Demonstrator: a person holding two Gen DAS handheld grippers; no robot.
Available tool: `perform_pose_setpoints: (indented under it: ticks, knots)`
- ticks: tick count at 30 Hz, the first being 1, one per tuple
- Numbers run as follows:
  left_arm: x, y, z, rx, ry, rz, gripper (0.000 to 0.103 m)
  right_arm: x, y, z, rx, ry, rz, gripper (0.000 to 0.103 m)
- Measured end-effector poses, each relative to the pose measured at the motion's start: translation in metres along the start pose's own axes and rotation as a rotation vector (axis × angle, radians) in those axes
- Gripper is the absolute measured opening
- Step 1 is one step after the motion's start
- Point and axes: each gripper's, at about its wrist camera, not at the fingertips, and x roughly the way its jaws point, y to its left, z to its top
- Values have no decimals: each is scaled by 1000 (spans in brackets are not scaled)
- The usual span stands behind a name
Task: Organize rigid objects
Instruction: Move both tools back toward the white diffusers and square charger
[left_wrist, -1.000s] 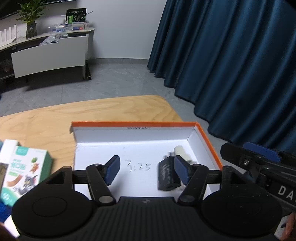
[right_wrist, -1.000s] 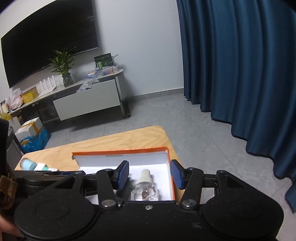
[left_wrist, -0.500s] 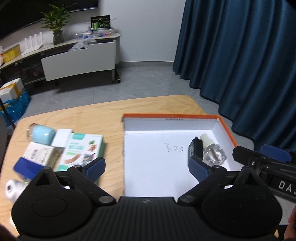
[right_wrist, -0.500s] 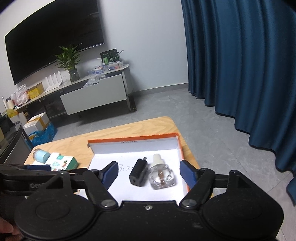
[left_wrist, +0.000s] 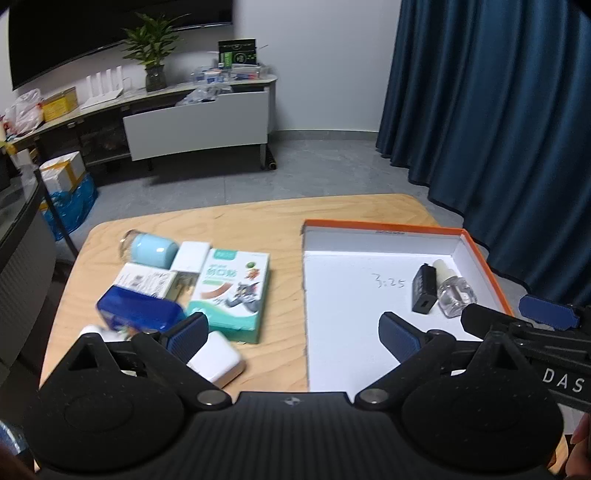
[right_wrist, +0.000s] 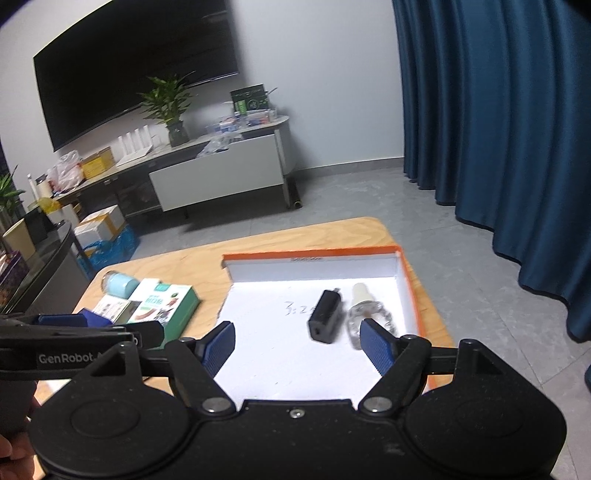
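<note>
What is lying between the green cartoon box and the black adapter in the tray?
In the left wrist view, between the green cartoon box and the black adapter lie bare tabletop, the tray's left wall and bare white tray floor with handwritten numbers.

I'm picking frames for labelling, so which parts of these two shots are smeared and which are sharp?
Left wrist view: the dark blue box and white block near the lower left are motion-smeared; the black adapter stays crisp. Right wrist view: the clear glass bottle is smeared, the adapter slightly soft.
</note>
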Motion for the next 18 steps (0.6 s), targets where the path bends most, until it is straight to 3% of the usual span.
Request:
perform_pose_setpoints:
  ticks: [18]
  knots:
    - [-24,46,-17,-62,-34,65,101,4,43,-14,-60,43,82,88]
